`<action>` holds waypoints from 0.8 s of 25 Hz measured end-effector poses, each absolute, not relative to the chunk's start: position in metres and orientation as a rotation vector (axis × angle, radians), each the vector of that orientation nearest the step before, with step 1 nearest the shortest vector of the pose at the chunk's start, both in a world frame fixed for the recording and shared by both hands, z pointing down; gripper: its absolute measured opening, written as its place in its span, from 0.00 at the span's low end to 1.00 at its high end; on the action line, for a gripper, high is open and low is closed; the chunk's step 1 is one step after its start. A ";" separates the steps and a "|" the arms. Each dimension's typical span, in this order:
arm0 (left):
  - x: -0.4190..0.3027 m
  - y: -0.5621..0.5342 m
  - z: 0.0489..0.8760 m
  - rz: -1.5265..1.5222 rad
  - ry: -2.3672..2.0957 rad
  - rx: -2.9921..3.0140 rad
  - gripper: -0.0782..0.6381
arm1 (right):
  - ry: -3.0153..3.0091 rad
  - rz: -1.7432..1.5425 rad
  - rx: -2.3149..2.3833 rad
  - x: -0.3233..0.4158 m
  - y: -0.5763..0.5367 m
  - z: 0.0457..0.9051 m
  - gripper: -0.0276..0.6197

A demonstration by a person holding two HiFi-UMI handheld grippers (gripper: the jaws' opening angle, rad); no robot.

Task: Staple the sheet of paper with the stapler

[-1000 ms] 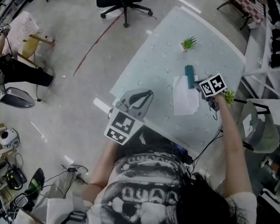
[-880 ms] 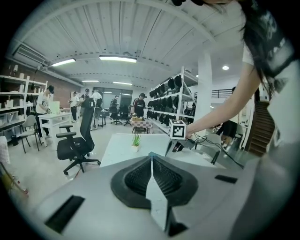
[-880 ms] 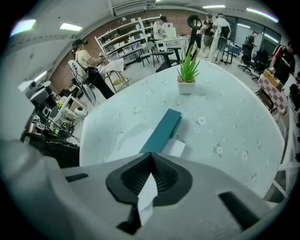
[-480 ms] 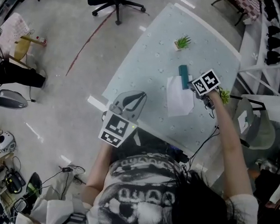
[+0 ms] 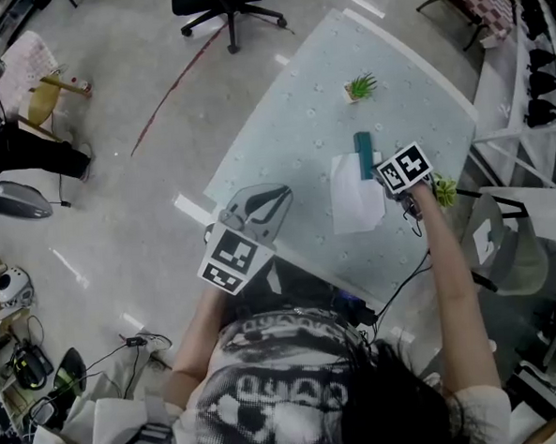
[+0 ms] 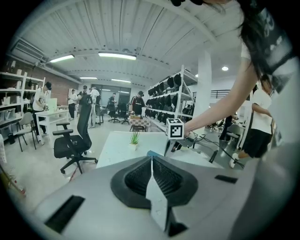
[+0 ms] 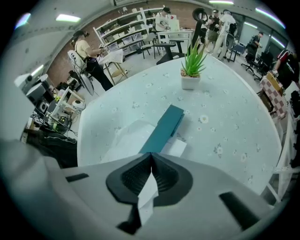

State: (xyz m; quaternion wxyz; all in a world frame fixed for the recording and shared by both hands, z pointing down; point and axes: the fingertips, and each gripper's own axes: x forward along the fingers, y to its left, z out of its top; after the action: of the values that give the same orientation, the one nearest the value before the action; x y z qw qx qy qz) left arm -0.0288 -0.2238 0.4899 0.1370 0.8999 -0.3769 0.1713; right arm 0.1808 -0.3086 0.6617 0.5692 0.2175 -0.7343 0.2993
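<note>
Teal stapler [image 5: 363, 155] lies on the table [image 5: 292, 140], right of centre, its near end over the far edge of the sheet of paper [image 5: 355, 198]. Right gripper [image 7: 151, 155], clenched on nothing, points down at the stapler's near end. Left gripper [image 6: 151, 159], likewise clenched and empty, is at the table's near-left edge. A potted plant [image 5: 361, 86] stands farther off.

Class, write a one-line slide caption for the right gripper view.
Shut right gripper at the near end of the stapler, which lies on the paper; plant beyond.

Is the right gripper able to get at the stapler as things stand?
Probably yes: the stapler lies on the paper just ahead of the shut right gripper, with nothing between them.
</note>
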 end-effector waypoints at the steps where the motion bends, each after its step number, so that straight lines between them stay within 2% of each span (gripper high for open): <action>1: -0.029 -0.223 0.488 0.495 -1.090 2.609 0.12 | -1.735 0.717 0.522 0.181 -0.308 0.661 0.05; 8: -0.035 -0.216 0.466 0.496 -1.051 2.670 0.12 | -1.869 0.867 0.744 0.184 -0.308 0.645 0.04; 13: -0.042 -0.211 0.454 0.500 -1.016 2.718 0.12 | -1.989 0.988 1.092 0.186 -0.309 0.621 0.04; 20: -0.041 -0.187 0.461 0.528 -0.859 2.778 0.12 | -2.060 1.029 1.402 0.175 -0.243 0.607 0.03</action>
State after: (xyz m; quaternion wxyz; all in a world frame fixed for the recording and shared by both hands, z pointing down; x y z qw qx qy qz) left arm -0.0409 -0.1874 0.4608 0.0927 0.9359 -0.2895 0.1780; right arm 0.1748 -0.2432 0.6070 0.2207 0.5072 -0.7452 0.3724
